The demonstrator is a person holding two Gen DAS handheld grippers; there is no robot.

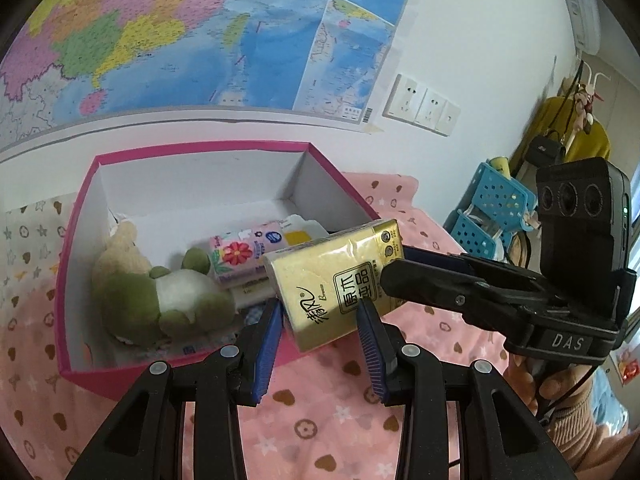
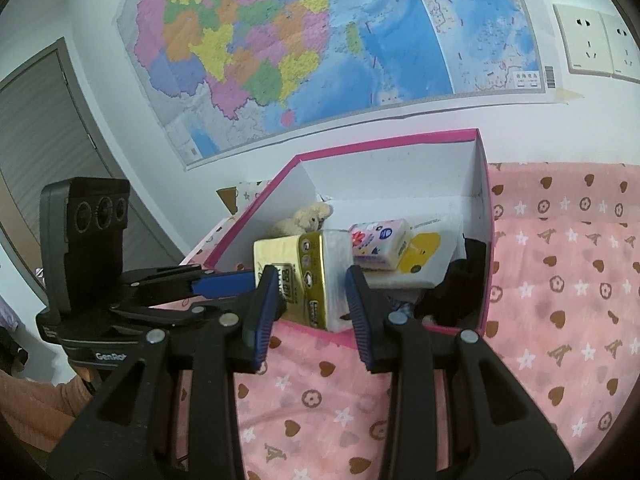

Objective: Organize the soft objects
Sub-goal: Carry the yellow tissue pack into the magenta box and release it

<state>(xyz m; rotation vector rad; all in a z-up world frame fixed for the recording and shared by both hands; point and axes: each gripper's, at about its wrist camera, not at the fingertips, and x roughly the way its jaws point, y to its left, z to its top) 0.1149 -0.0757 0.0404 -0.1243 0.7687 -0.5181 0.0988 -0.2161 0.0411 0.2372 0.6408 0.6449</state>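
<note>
- Gold tissue pack (image 1: pixel 340 280), centre of the left wrist view, gripped by both tools: left gripper (image 1: pixel 320 320) pinches its near end, right gripper (image 1: pixel 404 272) clamps the far end from the right of frame.
- Two-sided hold likely keeps the soft pack flat and steady for lowering.
- Pack hangs over the near pink rim of the box (image 1: pixel 192 148), partly above the interior.
- Inside: plush frog (image 1: pixel 160 292) at left, floral tissue pack (image 1: pixel 244 256) centre, white-and-yellow packs behind.
- Open floor only along the back wall; near right corner looks crowded.
- Rim edge could snag the pack's underside; pink bedsheet (image 1: pixel 328 420) around the box lies free.
</note>
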